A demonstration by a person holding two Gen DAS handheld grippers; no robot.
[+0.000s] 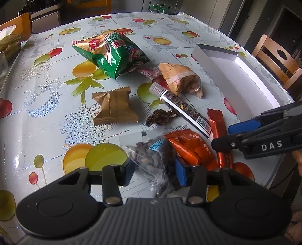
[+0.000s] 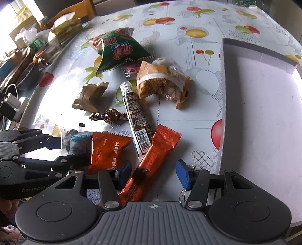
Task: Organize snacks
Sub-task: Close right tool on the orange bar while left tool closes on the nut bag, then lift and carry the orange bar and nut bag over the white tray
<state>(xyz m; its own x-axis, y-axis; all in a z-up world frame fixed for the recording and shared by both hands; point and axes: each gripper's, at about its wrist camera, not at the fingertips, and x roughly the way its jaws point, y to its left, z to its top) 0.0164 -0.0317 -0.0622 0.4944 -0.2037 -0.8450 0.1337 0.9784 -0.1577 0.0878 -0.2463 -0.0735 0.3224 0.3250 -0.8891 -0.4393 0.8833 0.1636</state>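
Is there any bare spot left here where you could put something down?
Yes. The white box is bare inside. The tablecloth is free left of the tan packet and green chip bag. It is crowded from the green bag down to the orange stick and seed bag by both tools.

Home dining area, prob. next to a kitchen.
Round table (image 1: 56, 105) w/ fruit-print vinyl cloth, wooden chairs (image 1: 277, 58) at its far-right & far-left edges, tissue pack (image 2: 66, 28) + household clutter along the left edge, steel appliance (image 1: 45, 17) behind.
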